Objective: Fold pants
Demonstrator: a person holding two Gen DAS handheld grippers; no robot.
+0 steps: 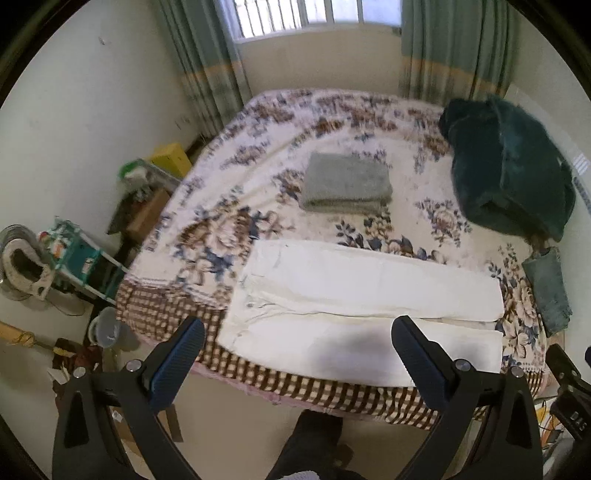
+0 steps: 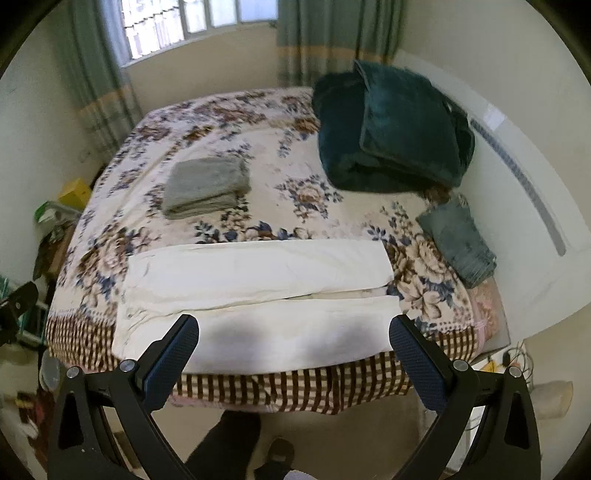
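Left wrist: white pants (image 1: pixel 369 295) overhang bed (image 1: pixel 332 122) edge.

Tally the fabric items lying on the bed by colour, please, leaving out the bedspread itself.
White: 1, the pants
Grey: 1, the folded towel
Dark green: 1, the blanket
Blue: 1, the folded jeans
Total: 4

My two wrist cams sit side by side off the bed (image 1: pixel 258 373) foot — both looking down toward the window (image 2: pixel 192 22), sharing it all.
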